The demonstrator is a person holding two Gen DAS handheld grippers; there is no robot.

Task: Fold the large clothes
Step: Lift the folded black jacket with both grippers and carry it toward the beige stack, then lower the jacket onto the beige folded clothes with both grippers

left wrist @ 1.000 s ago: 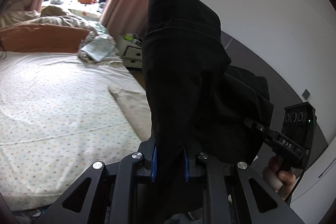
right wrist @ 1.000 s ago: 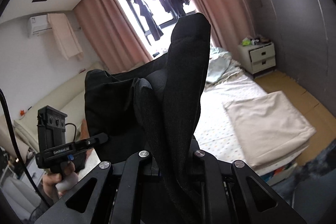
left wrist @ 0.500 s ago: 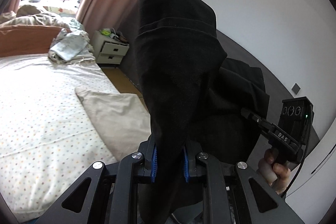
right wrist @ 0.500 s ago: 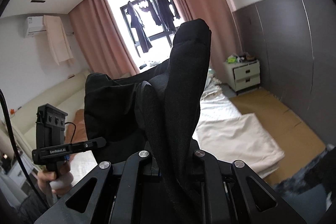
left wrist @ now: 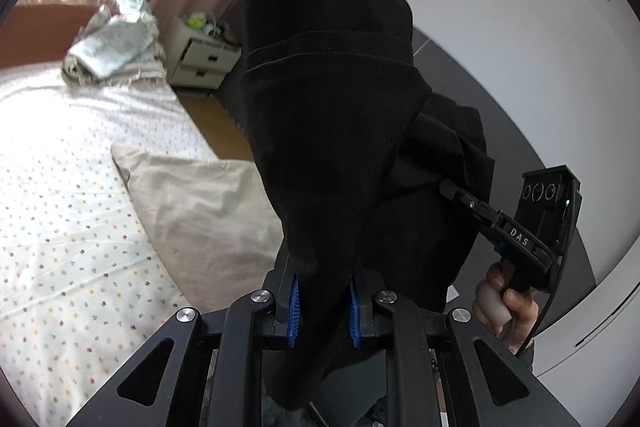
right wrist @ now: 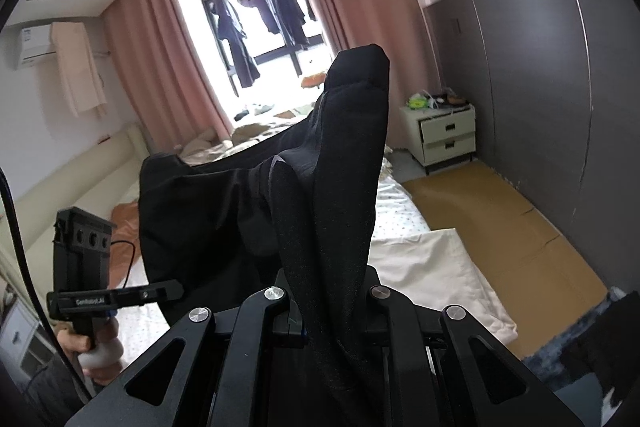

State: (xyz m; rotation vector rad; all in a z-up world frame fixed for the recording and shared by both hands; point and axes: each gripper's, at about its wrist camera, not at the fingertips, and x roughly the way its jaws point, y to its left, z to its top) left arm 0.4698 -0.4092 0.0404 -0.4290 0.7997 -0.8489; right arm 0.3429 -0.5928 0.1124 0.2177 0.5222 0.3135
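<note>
**Garment aloft, bed below**

Your left gripper [left wrist: 323, 301] and right gripper [right wrist: 334, 323] are each clamped nearly shut on the black woven garment [left wrist: 332, 99], held in the air above the dotted white bedsheet [left wrist: 72, 187]. Thick bunched cloth could slip free if you tug.
</note>
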